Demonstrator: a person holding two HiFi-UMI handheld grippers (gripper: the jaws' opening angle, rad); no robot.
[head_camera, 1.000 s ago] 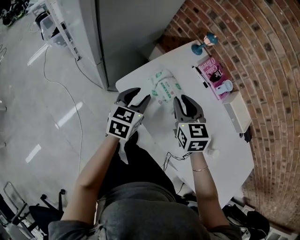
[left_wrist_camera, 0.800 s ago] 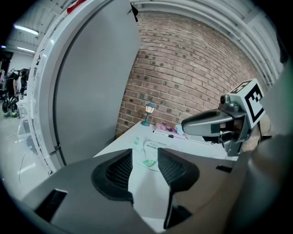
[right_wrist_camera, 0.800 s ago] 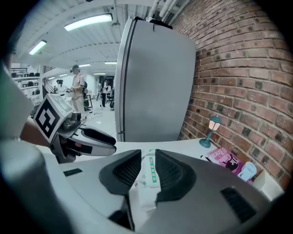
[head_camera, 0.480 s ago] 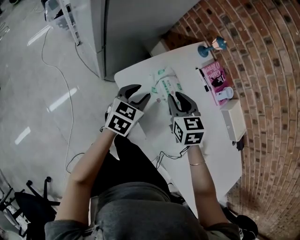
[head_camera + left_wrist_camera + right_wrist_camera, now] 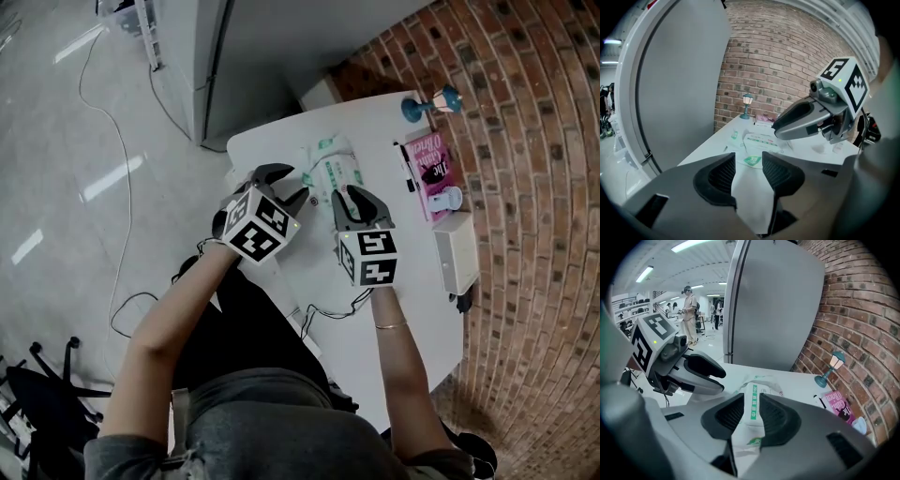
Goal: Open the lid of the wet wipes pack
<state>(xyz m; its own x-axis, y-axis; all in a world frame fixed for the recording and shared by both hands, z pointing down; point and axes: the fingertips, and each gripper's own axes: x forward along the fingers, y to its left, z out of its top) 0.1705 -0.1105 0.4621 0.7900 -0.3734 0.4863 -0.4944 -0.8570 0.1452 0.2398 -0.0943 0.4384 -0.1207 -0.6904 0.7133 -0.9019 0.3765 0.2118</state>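
Note:
The wet wipes pack (image 5: 333,171), white with green print, lies flat on the white table (image 5: 403,309), its lid down. My left gripper (image 5: 286,183) hovers just left of the pack's near end; its jaws are opening and hold nothing. In the left gripper view only table and a green label show past the left gripper (image 5: 748,161), with the pack (image 5: 761,140) farther off. My right gripper (image 5: 353,195) hangs over the pack's near right corner. In the right gripper view the right gripper (image 5: 751,401) stands open, the pack (image 5: 757,380) seen through the gap, untouched.
A small blue lamp figurine (image 5: 427,105), a pink book (image 5: 429,169) and a white box (image 5: 455,253) line the brick wall side. A tall grey cabinet (image 5: 244,47) stands past the table's far edge. A cable trails off the table's near left edge.
Both grippers have sunk toward the table and drawn closer to the pack's near end. The right one has tipped further down.

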